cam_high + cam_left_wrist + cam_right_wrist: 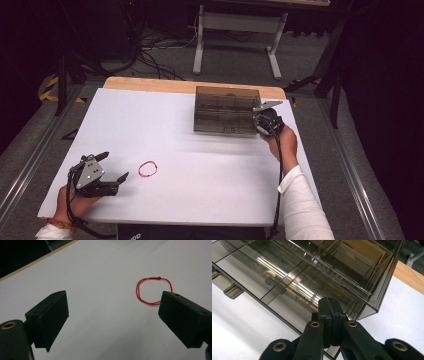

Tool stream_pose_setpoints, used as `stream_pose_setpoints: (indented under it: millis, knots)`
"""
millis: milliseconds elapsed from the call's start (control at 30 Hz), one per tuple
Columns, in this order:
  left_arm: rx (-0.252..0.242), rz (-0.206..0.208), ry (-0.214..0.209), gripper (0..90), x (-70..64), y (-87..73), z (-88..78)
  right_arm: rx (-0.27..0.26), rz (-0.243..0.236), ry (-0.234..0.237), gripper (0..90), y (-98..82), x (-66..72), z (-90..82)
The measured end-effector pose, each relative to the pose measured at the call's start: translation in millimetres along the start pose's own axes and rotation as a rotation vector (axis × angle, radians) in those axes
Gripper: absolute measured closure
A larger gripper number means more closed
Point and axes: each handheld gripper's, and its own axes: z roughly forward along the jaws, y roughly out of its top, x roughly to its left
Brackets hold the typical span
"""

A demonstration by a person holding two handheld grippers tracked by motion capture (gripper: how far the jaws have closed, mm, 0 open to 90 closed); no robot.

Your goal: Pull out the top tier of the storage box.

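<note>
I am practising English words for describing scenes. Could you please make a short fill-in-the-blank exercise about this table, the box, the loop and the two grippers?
1. The thin string loop lying on the table is ____ in colour.
2. The jaws of the left gripper stand ____.
3. The jaws of the right gripper are ____, next to the smoky clear box.

Missing words: red; open; shut

The high view looks forward and down over the whole white surface [200,190] from above the person's side. The left gripper view sits low and close, sharing the red loop [153,291] with it; the right gripper view presses close against the smoky box [317,272], also seen from above.
</note>
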Motion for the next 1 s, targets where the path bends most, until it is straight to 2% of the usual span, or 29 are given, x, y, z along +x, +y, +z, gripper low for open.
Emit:
stream_pose_setpoints:
  millis: [800, 1000]
  knots:
    - [0.005, 0.004, 0.000, 10.6, -1.2, 1.1, -0.2, -0.015, -0.034, -0.002, 90.0, -11.4, 6.4, -8.7]
    - [0.005, 0.003, -0.001, 10.6, -1.3, 0.8, 0.2, -0.020, -0.029, -0.008, 90.0, -13.8, 5.6, -9.7]
